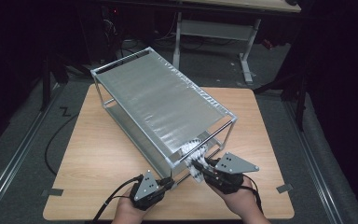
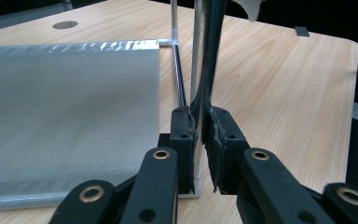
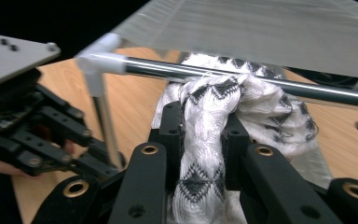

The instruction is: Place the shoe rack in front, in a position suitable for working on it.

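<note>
A metal-framed rack (image 1: 121, 65) with grey mesh shelves stands slantwise on the wooden table (image 1: 98, 149). My left gripper (image 1: 170, 183) is shut on the rack's near corner post (image 2: 200, 70), its pads pressing the shiny upright from both sides. My right gripper (image 1: 203, 167) is shut on a white knitted cloth with black pattern (image 3: 205, 135), bunched between its jaws. The cloth (image 1: 192, 156) drapes over the rack's horizontal rod (image 3: 177, 70) at the near end. The lower shelf (image 2: 65, 112) lies to the left in the left gripper view.
Two hands come in at the table's front edge. Grey tape marks (image 1: 285, 188) lie near the front corners. A round hole (image 2: 65, 24) is in the tabletop. Desk legs (image 1: 247, 51) and cables stand on the dark floor behind.
</note>
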Available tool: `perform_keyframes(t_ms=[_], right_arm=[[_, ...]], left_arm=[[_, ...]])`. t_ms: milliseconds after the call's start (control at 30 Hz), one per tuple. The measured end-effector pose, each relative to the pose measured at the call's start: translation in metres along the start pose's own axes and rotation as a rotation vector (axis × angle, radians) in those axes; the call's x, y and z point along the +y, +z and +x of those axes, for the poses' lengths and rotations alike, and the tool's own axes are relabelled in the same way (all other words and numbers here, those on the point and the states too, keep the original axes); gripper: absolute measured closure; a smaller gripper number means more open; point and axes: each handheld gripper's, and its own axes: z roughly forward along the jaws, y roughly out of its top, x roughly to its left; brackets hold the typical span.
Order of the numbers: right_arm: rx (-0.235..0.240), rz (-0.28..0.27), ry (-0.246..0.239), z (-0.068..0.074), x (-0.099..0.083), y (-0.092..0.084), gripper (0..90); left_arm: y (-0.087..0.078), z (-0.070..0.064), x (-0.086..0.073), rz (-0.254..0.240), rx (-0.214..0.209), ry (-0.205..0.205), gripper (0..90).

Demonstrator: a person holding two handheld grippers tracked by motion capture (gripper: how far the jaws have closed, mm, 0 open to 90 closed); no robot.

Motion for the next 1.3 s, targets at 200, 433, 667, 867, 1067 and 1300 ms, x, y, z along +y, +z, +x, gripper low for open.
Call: perform_keyframes(t_ms=[200,433,667,867,1067,1300], right_arm=[[-0.053,0.004,0.010,-0.014,-0.002,-0.003,76.3],[-0.130,0.000,0.044,-0.036,-0.007,-0.006,76.3],[-0.179,-0.006,0.091,-0.058,-0.009,-0.009,76.4],[-0.210,-0.013,0.124,-0.073,-0.012,-0.009,76.3],[-0.236,-0.020,0.145,-0.082,-0.014,-0.010,76.3],[-0.295,-0.018,0.155,-0.089,-0.017,-0.012,76.2]], left_arm=[[-0.001,0.000,-0.001,0.000,-0.008,0.001,81.3],[-0.004,0.001,-0.002,0.008,-0.014,-0.002,81.2],[-0.007,0.001,-0.004,0.007,-0.017,-0.008,81.2],[-0.010,0.001,-0.005,0.011,-0.015,-0.013,81.2],[-0.011,0.001,-0.005,0.015,-0.022,-0.014,81.2],[-0.012,0.002,-0.005,0.020,-0.029,-0.014,81.1]])
